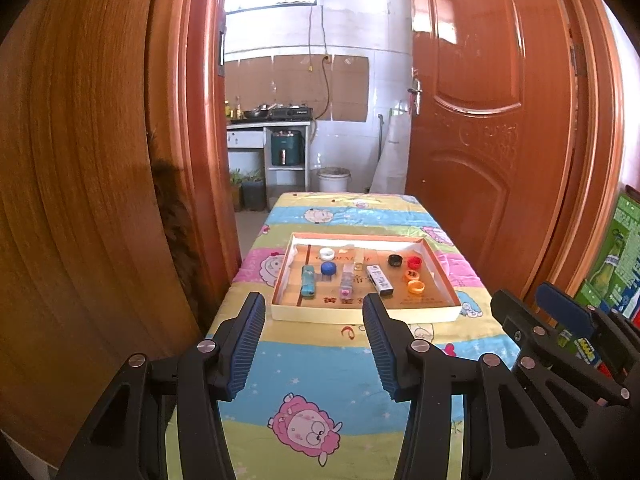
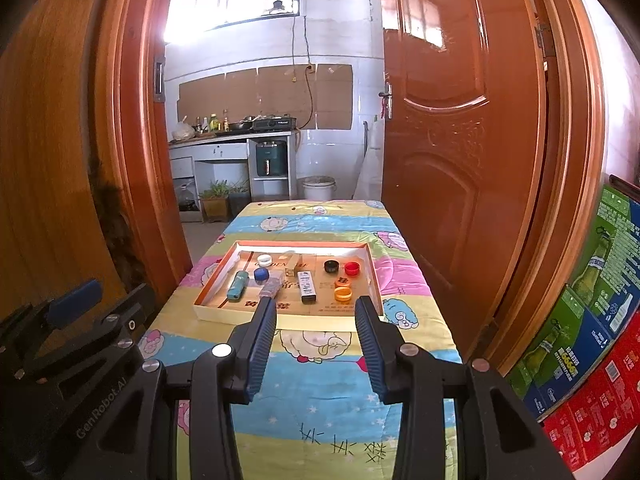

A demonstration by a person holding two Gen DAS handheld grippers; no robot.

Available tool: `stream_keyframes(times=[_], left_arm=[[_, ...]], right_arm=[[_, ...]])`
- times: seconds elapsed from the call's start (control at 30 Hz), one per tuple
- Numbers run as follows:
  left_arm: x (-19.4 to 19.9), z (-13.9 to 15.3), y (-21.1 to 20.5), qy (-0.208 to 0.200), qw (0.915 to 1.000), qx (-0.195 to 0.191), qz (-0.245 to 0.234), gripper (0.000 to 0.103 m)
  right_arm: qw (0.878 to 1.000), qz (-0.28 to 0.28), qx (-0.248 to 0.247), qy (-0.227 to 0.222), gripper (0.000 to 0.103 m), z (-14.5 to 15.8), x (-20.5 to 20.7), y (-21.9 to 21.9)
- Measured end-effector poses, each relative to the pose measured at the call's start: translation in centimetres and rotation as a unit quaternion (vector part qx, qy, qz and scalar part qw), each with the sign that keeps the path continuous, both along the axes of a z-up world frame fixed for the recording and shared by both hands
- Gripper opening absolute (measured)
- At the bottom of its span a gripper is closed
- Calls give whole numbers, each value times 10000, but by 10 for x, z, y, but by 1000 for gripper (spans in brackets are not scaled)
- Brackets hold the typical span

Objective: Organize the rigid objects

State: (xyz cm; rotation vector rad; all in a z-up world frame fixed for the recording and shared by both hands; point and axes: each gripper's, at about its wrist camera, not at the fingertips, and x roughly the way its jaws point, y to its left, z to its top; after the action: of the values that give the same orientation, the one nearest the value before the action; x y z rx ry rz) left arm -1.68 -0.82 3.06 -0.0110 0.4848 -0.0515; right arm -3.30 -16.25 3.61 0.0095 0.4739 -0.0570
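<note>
A shallow cardboard box lid (image 1: 438, 270) (image 2: 374, 272) lies on the table with small objects in it. On its left are a teal lighter (image 1: 308, 286) (image 2: 237, 289), a blue cap (image 1: 328, 268) (image 2: 261, 274), a white cap (image 1: 327, 254) (image 2: 264, 258) and a clear pink lighter (image 1: 345, 285) (image 2: 270, 289). A white and black lighter (image 1: 380, 279) (image 2: 307, 286) lies mid-box. Black (image 1: 395, 260), red (image 1: 414, 262) and orange caps (image 1: 415, 287) (image 2: 343, 293) sit at the right. My left gripper (image 1: 314, 308) and right gripper (image 2: 316, 312) are open and empty, short of the box.
The table has a cartoon sheep cloth (image 1: 320, 380) (image 2: 320, 380). Wooden door panels (image 1: 80, 160) (image 2: 460, 140) flank it closely on both sides. Stacked printed cartons (image 2: 592, 320) stand at the right. A kitchen lies beyond the doorway.
</note>
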Motion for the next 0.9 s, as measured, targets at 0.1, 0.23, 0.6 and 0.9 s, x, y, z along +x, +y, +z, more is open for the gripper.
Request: stream_keyframes(times=[0.1, 0.23, 0.6, 0.9], left_arm=[[0, 0, 0, -24, 10000, 31, 53, 53], [-1, -1, 0, -35, 9999, 76, 70, 53], [-2, -2, 0, -32, 10000, 57, 1, 53], [-4, -1, -1, -39, 10000, 47, -42, 53]], right_arm=[[10000, 1, 4, 3, 41, 0, 0, 0], [10000, -7, 17, 10, 41, 0, 0, -1], [10000, -1, 21, 26, 41, -1, 1, 0], [10000, 19, 26, 42, 41, -1, 0, 1]])
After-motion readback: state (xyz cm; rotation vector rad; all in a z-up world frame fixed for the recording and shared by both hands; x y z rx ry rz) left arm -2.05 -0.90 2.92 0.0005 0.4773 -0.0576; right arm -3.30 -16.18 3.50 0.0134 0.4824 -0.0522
